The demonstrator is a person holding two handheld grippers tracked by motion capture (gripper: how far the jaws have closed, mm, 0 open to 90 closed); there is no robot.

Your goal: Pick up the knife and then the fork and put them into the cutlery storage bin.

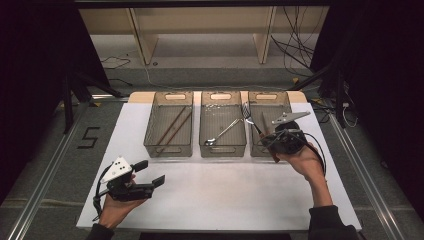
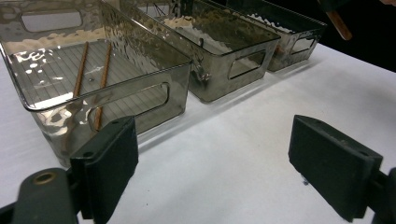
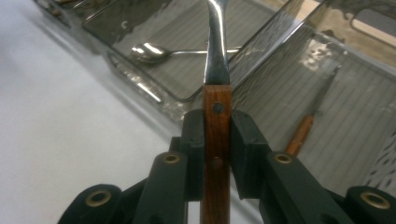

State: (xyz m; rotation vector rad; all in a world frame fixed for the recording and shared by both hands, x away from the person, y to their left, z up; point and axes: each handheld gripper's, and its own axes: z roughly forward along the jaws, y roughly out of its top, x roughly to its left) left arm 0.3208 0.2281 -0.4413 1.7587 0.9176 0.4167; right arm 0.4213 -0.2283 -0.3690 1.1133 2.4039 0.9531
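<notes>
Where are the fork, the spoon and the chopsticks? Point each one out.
fork (image 3: 216,126): right gripper view, on its wooden handle between the jaws.
spoon (image 3: 145,51): right gripper view, on its bowl.
chopsticks (image 2: 81,70): left gripper view, on the left stick's shaft.

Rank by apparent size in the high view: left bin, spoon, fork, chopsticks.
1. left bin, clearly the largest.
2. chopsticks, the longest utensil.
3. fork held in the right gripper and spoon: similar length; the fork is partly hidden and lifted nearer the camera, so they are not ranked.
</notes>
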